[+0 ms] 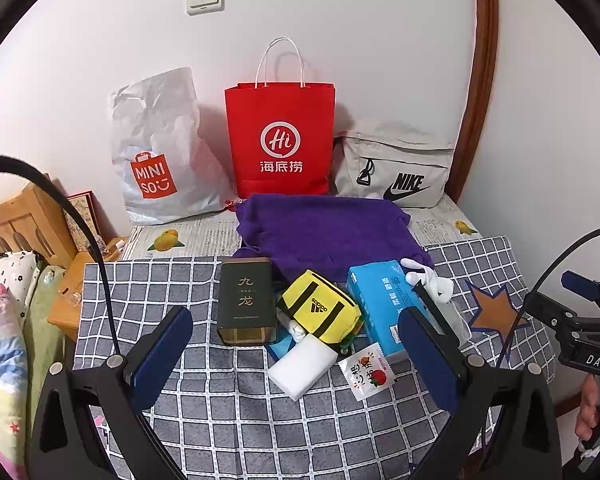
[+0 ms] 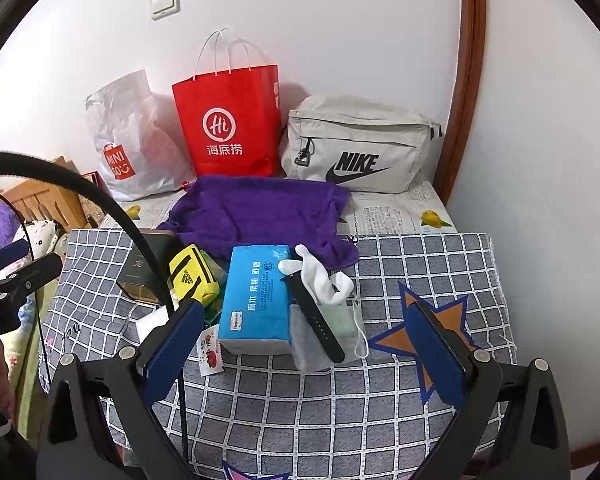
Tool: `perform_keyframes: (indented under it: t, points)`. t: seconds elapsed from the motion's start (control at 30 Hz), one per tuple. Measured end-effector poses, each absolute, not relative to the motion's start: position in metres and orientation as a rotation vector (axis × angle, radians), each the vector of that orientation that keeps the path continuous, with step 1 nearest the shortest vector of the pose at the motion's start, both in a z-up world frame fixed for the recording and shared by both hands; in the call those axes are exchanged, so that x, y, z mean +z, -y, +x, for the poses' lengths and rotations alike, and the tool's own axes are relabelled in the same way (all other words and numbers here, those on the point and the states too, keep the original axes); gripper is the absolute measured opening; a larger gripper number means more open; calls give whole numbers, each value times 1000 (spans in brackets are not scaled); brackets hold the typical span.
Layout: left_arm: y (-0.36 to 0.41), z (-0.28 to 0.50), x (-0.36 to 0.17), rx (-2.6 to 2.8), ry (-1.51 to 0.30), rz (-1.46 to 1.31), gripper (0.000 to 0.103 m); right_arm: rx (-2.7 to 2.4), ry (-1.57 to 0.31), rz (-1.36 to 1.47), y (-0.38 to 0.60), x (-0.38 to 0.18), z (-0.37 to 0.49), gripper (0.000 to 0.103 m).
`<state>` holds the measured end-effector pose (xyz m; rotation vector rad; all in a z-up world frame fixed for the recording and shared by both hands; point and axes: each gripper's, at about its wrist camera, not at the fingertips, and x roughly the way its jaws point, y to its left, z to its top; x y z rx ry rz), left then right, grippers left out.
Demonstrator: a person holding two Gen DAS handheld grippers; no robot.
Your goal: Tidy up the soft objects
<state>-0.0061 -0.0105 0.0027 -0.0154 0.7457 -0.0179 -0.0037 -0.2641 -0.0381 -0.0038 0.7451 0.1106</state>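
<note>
Hovering above the checked cloth (image 1: 140, 288), the left gripper (image 1: 296, 354) and the right gripper (image 2: 306, 350) both stand with jaws spread wide and nothing between them, each aimed at the cluster of items grouped around the blue tissue pack (image 2: 256, 296), the landmark used below. No soft object has yet been taken, so the step in hand is judged to be choosing and approaching a first piece. A sound approach would bring one gripper down over a loose, uppermost item, closing on a fold of fabric rather than on a flat face, while the other gripper remains free of the hanging cable (image 2: 112, 208). To the right of the tissue pack lie a white sock (image 2: 320, 280), a pale green face mask (image 2: 340, 320) and a grey cloth (image 2: 306, 344), with a black watch strap (image 2: 312, 312) lying diagonally across them; lifting the strap aside first would likely ease the pick. To the left of the tissue pack sit a yellow pouch (image 1: 320, 306), a white sponge block (image 1: 302, 366) and a dark green tin (image 1: 247, 300); a small snack sachet (image 1: 367, 372) lies just in front. Behind the tissue pack spreads a purple knitted cloth (image 1: 324, 228), rumpled and limp, and beyond it stand a white plastic bag (image 1: 160, 148), a red paper bag (image 1: 280, 140) and a grey sling bag (image 1: 396, 168) against the wall.
</note>
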Motion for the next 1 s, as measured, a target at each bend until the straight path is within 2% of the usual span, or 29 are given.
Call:
perform_keyframes:
  t: [1.0]
  points:
    - [9, -5, 3, -9, -746, -7, 103, 119, -734, -6, 264, -36, -5, 100]
